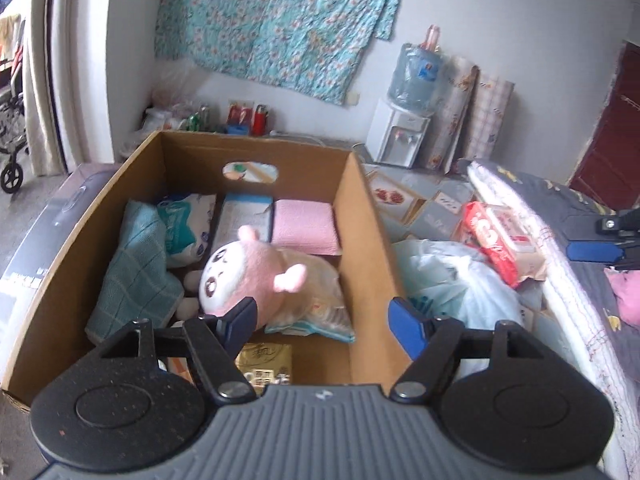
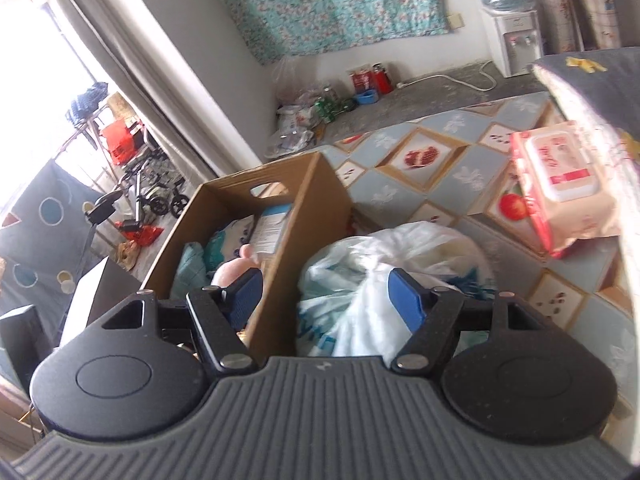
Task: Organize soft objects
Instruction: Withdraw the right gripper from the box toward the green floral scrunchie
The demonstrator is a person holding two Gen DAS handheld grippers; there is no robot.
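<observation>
An open cardboard box (image 1: 362, 216) holds a pink and white plush toy (image 1: 244, 276), a teal checked cloth (image 1: 136, 272), a pink folded towel (image 1: 304, 226) and tissue packs (image 1: 186, 226). My left gripper (image 1: 322, 320) is open and empty above the box's near right side. A white plastic bag (image 2: 372, 276) lies just right of the box (image 2: 308, 216). My right gripper (image 2: 326, 294) is open and empty over the bag and the box wall. A red wet-wipes pack (image 2: 560, 184) leans at the right; it also shows in the left wrist view (image 1: 496, 240).
A patterned mat (image 2: 440, 168) covers the surface. A dark quilt (image 1: 560, 248) with a pink item (image 1: 626, 292) lies at the right. A water dispenser (image 1: 404, 120), bottles (image 1: 248, 118) and a wheelchair (image 2: 152, 184) stand further off.
</observation>
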